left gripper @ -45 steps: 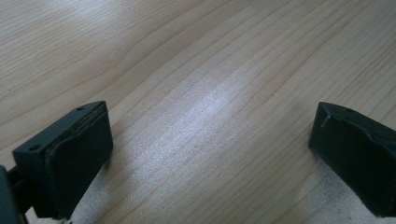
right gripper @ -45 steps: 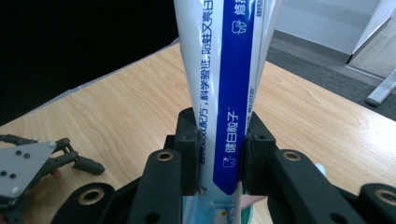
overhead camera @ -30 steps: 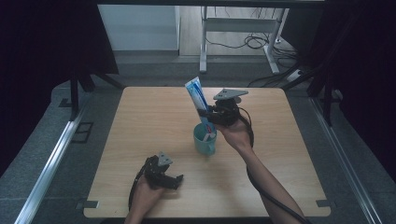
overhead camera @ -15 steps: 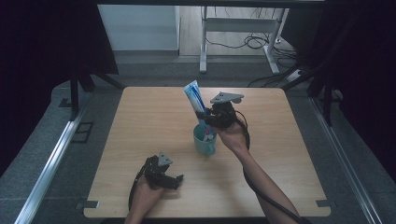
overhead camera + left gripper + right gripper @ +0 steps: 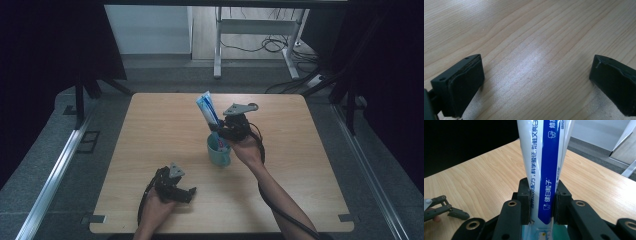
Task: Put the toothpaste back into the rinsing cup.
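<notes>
From the high view, one toothpaste tube [image 5: 206, 108] stands tilted in the one cup [image 5: 219, 150] on the desk [image 5: 300, 150] and may tip it if pulled sideways; the left gripper view shows the left gripper [image 5: 536, 82] with jaws open, empty; the right gripper view shows the right gripper [image 5: 541, 206] clamping the tube.

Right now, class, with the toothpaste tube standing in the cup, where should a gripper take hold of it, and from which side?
Grip the toothpaste tube low on its flat body, just above the cup, jaws pressing its two broad faces, approaching from the person's side. The right gripper does this.
</notes>
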### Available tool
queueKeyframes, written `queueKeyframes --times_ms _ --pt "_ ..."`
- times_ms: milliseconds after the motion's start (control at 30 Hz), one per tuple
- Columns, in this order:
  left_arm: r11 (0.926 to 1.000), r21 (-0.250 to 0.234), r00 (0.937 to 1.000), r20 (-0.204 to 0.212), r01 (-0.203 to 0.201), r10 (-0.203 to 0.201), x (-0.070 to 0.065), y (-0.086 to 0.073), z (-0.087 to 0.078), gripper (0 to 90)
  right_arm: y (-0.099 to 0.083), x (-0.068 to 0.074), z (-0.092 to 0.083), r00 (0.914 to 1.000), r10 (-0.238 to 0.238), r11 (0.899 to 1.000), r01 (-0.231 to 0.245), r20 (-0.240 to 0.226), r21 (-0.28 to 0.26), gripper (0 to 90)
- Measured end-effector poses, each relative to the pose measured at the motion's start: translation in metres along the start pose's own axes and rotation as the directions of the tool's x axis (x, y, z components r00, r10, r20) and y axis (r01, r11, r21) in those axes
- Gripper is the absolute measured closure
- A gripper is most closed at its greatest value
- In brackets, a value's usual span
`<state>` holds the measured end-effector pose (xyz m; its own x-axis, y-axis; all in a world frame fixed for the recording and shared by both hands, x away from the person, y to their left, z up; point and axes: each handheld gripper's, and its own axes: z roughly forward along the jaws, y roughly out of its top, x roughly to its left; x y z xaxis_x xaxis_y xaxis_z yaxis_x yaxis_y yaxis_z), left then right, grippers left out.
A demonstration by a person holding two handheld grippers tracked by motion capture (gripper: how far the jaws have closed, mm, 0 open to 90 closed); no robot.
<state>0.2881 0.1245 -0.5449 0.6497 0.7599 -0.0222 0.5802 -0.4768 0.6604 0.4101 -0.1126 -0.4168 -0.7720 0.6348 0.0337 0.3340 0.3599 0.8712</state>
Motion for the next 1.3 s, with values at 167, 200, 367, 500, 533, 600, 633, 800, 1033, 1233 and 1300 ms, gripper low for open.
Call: queueKeyframes --times_ms 167,200,367,500,533,600,633,800,1033,1233,1300 --pt "1.0 0.0 1.0 0.0 0.003 -0.003 0.0 0.0 0.0 0.0 -0.006 0.0 0.004 1.0 0.007 1.0 -0.007 -0.002 0.002 72.0" --pt "1.0 0.0 1.0 0.0 0.003 -0.003 0.0 0.0 0.0 0.0 -0.007 0.0 0.005 1.0 0.009 1.0 -0.009 0.0 0.003 72.0" --pt "1.0 0.0 1.0 0.0 0.003 -0.003 0.0 0.0 0.0 0.0 -0.013 -0.001 0.008 0.9999 0.012 1.0 -0.012 -0.001 0.009 71.9" --pt "1.0 0.0 1.0 0.0 0.003 -0.003 0.0 0.0 0.0 0.0 -0.018 -0.001 0.011 0.9998 0.018 1.0 -0.018 -0.006 0.014 71.8" --pt "1.0 0.0 1.0 0.0 0.002 -0.002 0.0 0.0 0.0 0.0 -0.019 0.0 0.012 0.9998 0.017 1.0 -0.017 -0.006 0.016 71.8" --pt "1.0 0.0 1.0 0.0 0.003 -0.003 0.0 0.0 0.0 0.0 -0.021 0.0 0.014 0.9999 0.015 1.0 -0.015 -0.006 0.024 71.8" --pt "1.0 0.0 1.0 0.0 0.003 -0.003 0.0 0.0 0.0 0.0 -0.022 0.0 0.015 0.9999 0.015 1.0 -0.015 -0.006 0.026 71.7" --pt "1.0 -0.001 1.0 0.0 0.003 -0.003 0.0 0.0 0.0 0.0 -0.028 0.0 0.018 0.9997 0.022 0.999 -0.021 -0.008 0.033 71.6" --pt "1.0 -0.001 1.0 0.0 0.004 -0.004 0.0 0.0 0.0 0.0 -0.031 -0.001 0.018 0.9996 0.026 0.999 -0.026 -0.011 0.036 71.4" --pt "1.0 -0.001 1.0 0.0 0.003 -0.003 0.0 0.0 0.0 0.0 -0.034 -0.002 0.017 0.9993 0.036 0.999 -0.035 -0.013 0.032 70.9" --pt "1.0 -0.001 1.0 0.0 0.003 -0.003 0.0 0.0 0.0 0.0 -0.035 -0.002 0.017 0.9994 0.032 0.999 -0.031 -0.012 0.033 70.7"
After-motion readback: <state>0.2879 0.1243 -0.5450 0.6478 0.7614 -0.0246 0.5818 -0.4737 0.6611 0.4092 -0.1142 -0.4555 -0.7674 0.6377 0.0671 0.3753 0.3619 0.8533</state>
